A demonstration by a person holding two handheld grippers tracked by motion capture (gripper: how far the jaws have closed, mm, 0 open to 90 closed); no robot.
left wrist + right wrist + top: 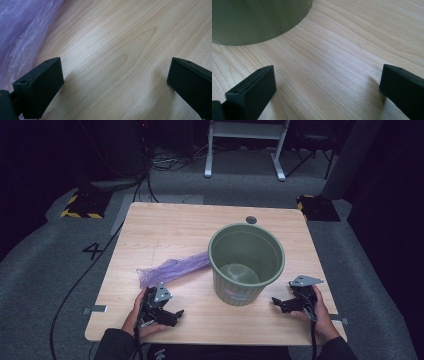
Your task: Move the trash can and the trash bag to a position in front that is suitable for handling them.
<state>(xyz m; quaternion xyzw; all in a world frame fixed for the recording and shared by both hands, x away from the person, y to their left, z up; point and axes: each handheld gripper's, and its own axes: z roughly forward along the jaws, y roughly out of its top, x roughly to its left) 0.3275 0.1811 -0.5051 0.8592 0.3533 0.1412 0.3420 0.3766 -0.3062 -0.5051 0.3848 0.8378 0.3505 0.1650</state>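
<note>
Both grippers are sitting low on the wooden table (pixel 165 227), and nothing is in hand. The left gripper (pixel 167 312) is resting at about seven o'clock from the bin, jaws spread wide over bare wood. The right gripper (pixel 282 304) is waiting at about four o'clock, jaws equally wide and empty.

The green bin (pixel 246 262) is standing upright near the table's middle, mouth open, nothing lining it. The purple bag (pixel 172 268) is lying bunched in a long strip at nine o'clock from the bin, its far end touching or nearly touching the bin's wall. In the left gripper view the bag's (pixel 20 35) thin film is lying just beside the left-hand jaw.

That bag is looking feather-light, limp and slippery, likely to slide between flat pads. I'd be pinching a gathered fold near its close end, not a single layer. The bin is looking rigid, ribbed and light; its rim is offering the best hold.
</note>
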